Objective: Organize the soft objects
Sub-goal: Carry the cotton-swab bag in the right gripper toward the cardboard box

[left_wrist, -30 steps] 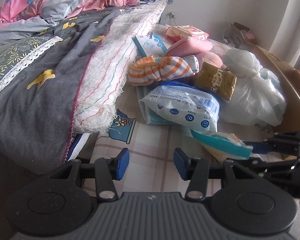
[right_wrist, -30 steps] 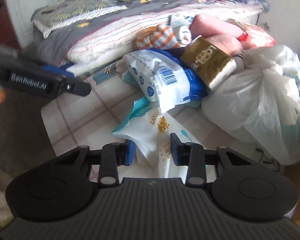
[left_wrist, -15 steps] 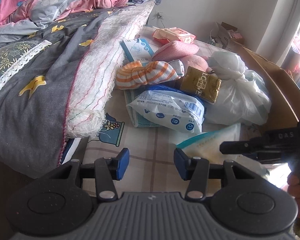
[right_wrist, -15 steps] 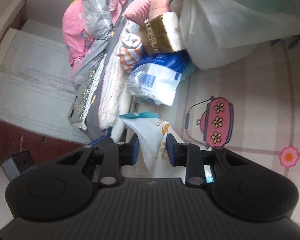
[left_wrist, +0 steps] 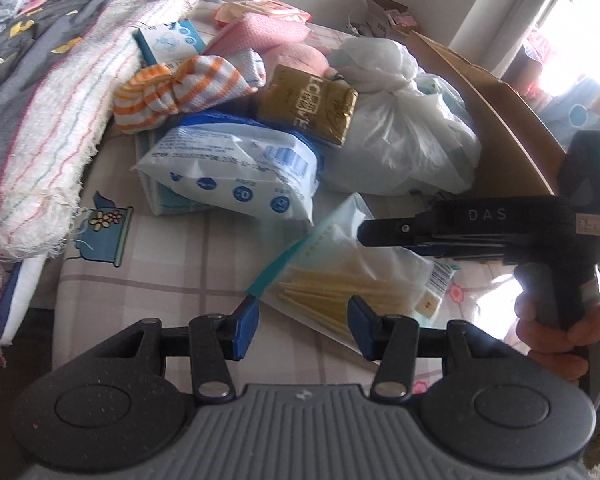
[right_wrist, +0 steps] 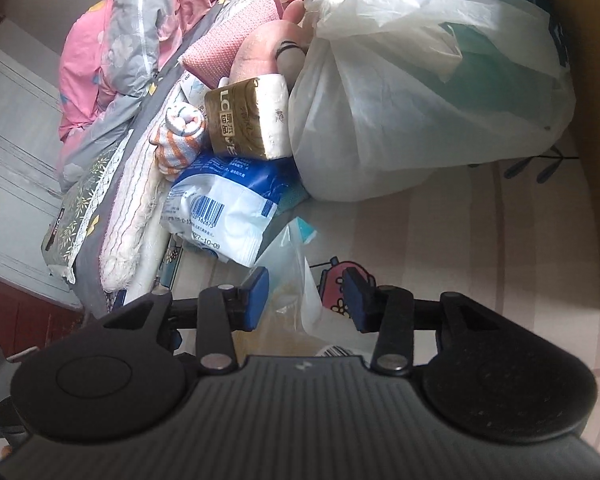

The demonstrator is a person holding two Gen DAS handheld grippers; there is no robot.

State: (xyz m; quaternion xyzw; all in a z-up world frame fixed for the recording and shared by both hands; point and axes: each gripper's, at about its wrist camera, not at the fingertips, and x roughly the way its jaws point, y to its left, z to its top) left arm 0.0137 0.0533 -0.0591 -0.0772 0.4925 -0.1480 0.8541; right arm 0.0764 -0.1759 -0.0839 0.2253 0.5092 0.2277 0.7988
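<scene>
Item 1, clear plastic pack point(left_wrist: 352, 276) with teal sealed edge and yellowish contents: I find it lying flat on the checked sheet point(left_wrist: 148, 276), at 12 o'clock from my left gripper point(left_wrist: 302, 322). Its long axis runs from 10 o'clock, the teal end, toward 4 o'clock, where a barcode label sits. In the right wrist view the same pack point(right_wrist: 290, 276) lies between the blue pads of my right gripper point(right_wrist: 306, 300); the pads stand apart and I see no pinch on the film, so I log it as released. My left gripper is likewise spread wide, grasping nothing, with the pack's near edge between its tips.

Item 2, white and blue wipes pack point(left_wrist: 236, 176): at 11 o'clock from the clear pack, just beside it. Barcode and a printed date ending "27-10-09" are legible in the right view.

Item 3, gold tissue pack point(left_wrist: 308, 106): resting on the wipes pack, lettered "LC" with Chinese characters I cannot read.

Item 4, orange-striped cloth bundle point(left_wrist: 176, 92): at 9 o'clock from the gold pack.

Item 5, knotted white plastic bag point(left_wrist: 404, 136): at 3 o'clock from the gold pack, against a cardboard box point(left_wrist: 500, 120).

Item 6, the right gripper's body, seen from the left camera, marked "DAS".
</scene>
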